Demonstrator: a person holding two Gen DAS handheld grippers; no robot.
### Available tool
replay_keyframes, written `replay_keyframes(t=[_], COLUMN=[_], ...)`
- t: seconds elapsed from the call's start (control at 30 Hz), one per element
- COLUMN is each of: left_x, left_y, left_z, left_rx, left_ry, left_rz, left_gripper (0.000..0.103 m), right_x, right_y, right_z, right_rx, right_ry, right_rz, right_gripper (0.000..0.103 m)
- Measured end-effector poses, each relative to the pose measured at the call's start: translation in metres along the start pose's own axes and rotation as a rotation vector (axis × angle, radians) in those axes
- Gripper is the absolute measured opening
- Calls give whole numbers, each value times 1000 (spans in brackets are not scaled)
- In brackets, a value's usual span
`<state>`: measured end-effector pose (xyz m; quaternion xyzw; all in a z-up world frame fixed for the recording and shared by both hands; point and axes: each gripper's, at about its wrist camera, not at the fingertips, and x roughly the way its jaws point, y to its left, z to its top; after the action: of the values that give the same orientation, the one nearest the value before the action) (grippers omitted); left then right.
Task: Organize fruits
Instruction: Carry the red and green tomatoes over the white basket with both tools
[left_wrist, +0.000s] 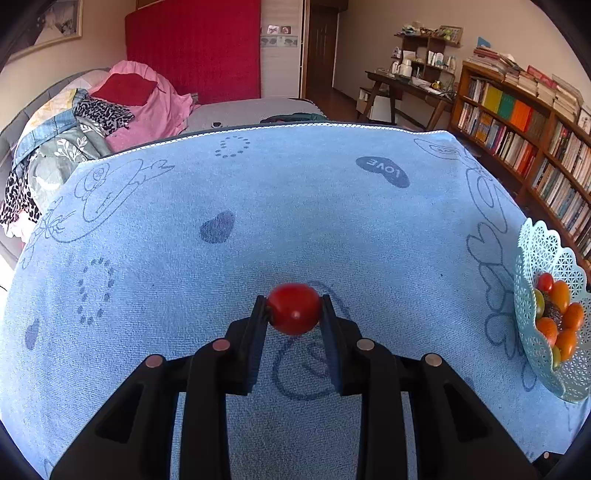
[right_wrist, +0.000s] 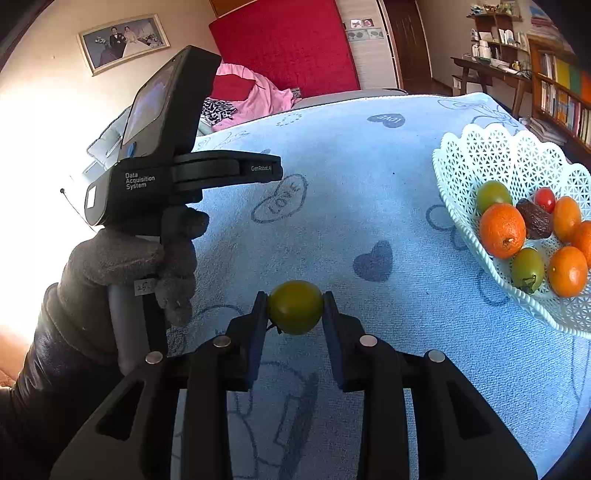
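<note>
My left gripper (left_wrist: 294, 310) is shut on a red cherry tomato (left_wrist: 294, 308) and holds it above the blue towel (left_wrist: 258, 221). My right gripper (right_wrist: 294, 308) is shut on a green tomato (right_wrist: 295, 306) above the same towel (right_wrist: 369, 184). A pale lattice fruit basket (right_wrist: 480, 147) stands at the right, holding several oranges (right_wrist: 502, 230), green tomatoes (right_wrist: 527, 269), a red tomato (right_wrist: 545, 199) and a dark date (right_wrist: 533, 218). The basket also shows at the right edge of the left wrist view (left_wrist: 535, 251). The left gripper's body (right_wrist: 166, 147) shows in the right wrist view, held by a gloved hand (right_wrist: 122, 280).
The towel covers a table. Behind it are a bed with piled clothes (left_wrist: 92, 118), a red headboard (left_wrist: 195, 48), a desk (left_wrist: 406, 88) and bookshelves (left_wrist: 524, 140) at the right.
</note>
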<state>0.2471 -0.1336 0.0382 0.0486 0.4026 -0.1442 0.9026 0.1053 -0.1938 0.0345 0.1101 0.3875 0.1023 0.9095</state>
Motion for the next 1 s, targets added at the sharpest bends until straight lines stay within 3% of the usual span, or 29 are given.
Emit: replay_keyframes(t=[0.47,1.0], left_x=[-40,-73], left_y=[-30,-74], left_z=[0,-4], left_rx=[39,108], left_ry=[-59,-108], left_rz=[-42,-92], left_gripper=[29,29], right_x=[-37,-103], right_y=[-15,-78], right_z=[5,4], right_rx=[49,179], right_ry=[-82,-205], right_rz=[-34,-160], right_gripper=[31,31])
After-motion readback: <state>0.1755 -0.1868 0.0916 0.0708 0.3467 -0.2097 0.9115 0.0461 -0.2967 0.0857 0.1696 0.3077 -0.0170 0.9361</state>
